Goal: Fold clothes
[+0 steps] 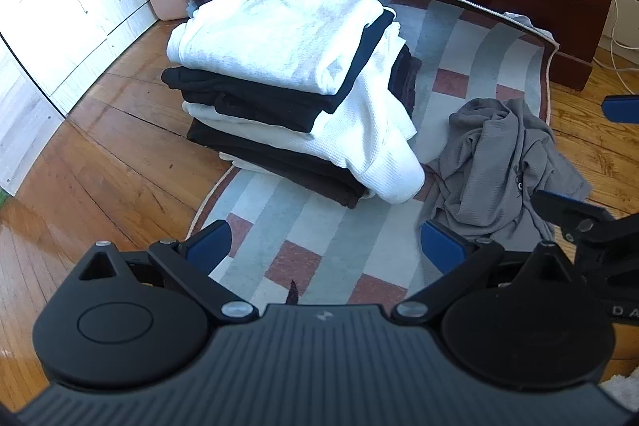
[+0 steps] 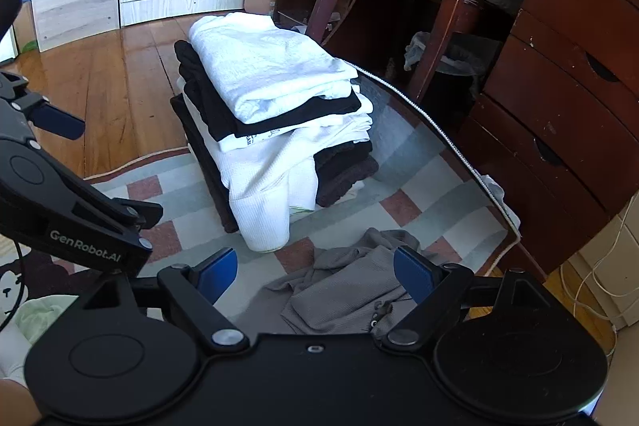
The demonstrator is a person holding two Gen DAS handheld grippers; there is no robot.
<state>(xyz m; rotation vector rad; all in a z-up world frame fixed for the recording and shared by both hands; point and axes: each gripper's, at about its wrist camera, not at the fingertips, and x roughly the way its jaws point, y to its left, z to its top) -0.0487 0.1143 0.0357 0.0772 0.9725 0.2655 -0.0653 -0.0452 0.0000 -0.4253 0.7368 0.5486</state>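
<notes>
Both grippers hang spread and empty: the right gripper (image 2: 315,272) sits directly over the crumpled grey shirt (image 2: 343,290), the left gripper (image 1: 325,246) beside it, shirt (image 1: 495,166) to its right. Beyond stands the folded stack (image 2: 271,114) on the rug (image 2: 419,202); the right looks nearer for the pickup.

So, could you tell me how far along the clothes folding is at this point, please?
Mostly done, it seems: a stack of folded white and black clothes sits on the checked rug. Nothing is in hand; the left gripper and right gripper are both open and empty. What is left is the crumpled grey garment lying unfolded on the rug beside the stack, just ahead of the right gripper.
</notes>
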